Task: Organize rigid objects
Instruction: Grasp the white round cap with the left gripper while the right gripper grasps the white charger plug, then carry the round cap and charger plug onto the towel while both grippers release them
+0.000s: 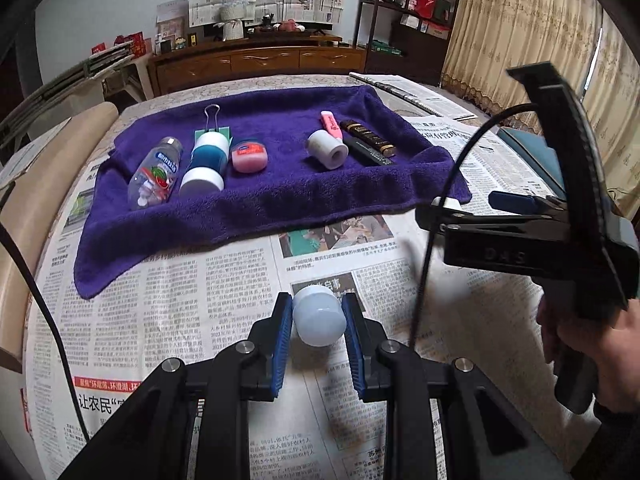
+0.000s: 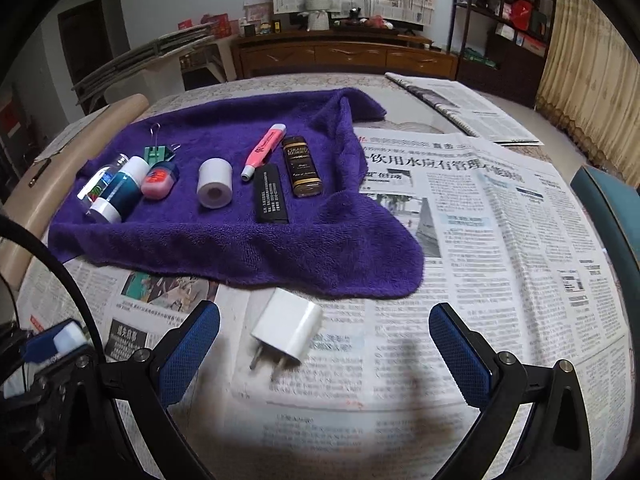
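My left gripper (image 1: 316, 312) is shut on a small white round-topped bottle (image 1: 319, 316), held over the newspaper. My right gripper (image 2: 324, 320) is open and empty above a white plug charger (image 2: 287, 326) lying on the newspaper, prongs toward me; the charger is between the fingers but apart from them. The purple towel (image 2: 280, 256) holds two rows: a clear bottle (image 1: 154, 172), a blue-and-white bottle (image 1: 204, 160), a pink jar (image 1: 248, 156) and a green binder clip (image 1: 212, 120) on the left; a white tape roll (image 2: 215, 183), pink highlighter (image 2: 264, 150), black bar (image 2: 271, 194) and brown lighter (image 2: 302, 166) on the right.
Newspapers (image 2: 500, 220) cover the table. A beige chair back (image 1: 24, 208) stands at the left edge and a teal chair (image 2: 612, 208) at the right. A wooden cabinet (image 1: 256, 60) and shelves stand behind the table. The right gripper body (image 1: 540, 232) appears in the left wrist view.
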